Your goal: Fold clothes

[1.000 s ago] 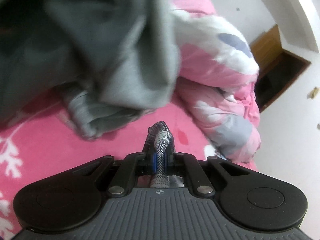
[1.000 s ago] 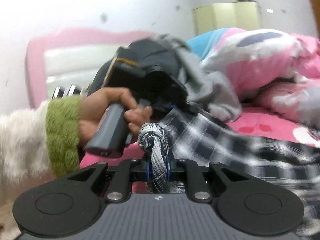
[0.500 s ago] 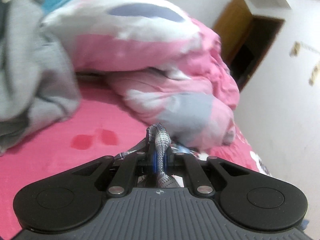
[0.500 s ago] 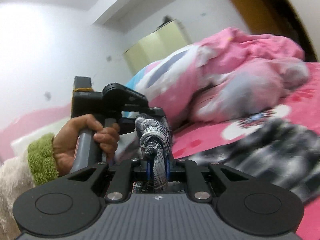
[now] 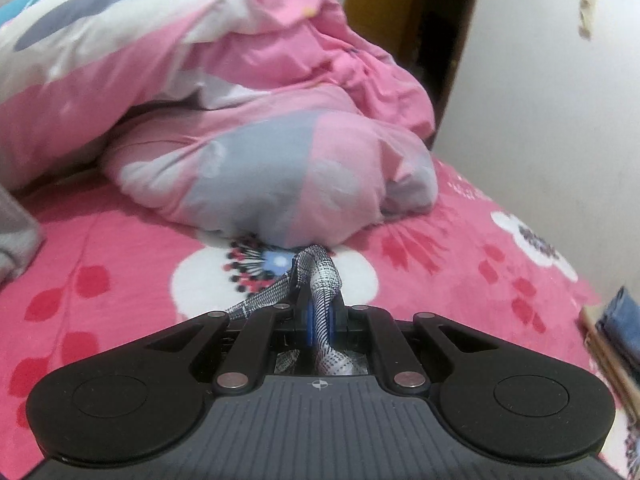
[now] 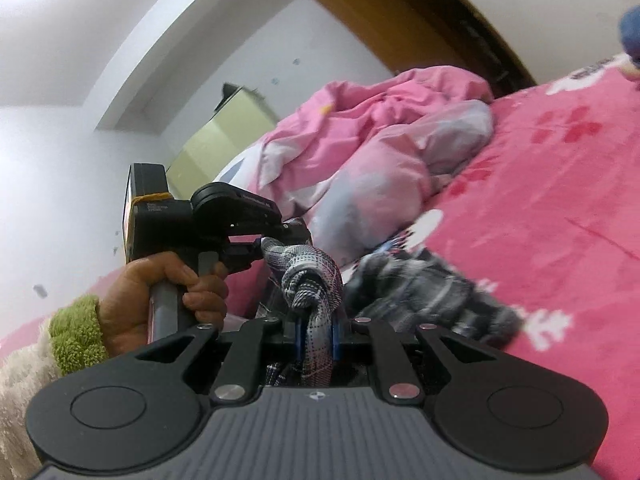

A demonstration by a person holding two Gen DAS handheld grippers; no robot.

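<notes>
The left gripper [image 5: 319,320] is clamped on a bunched fold of the checked garment [image 5: 320,280], above the bedsheet [image 5: 120,248]. Beyond it the heaped quilt [image 5: 248,120] lies on the sheet, with the doorway [image 5: 424,32] behind it. A stack of folded clothes [image 5: 616,320] sits at the far right edge. In the right wrist view, the right gripper [image 6: 316,336] pinches another bunch, with the left hand [image 6: 160,292] just beside it on the left (gripping its handle); the rest of the garment trails rightward onto the sheet.
</notes>
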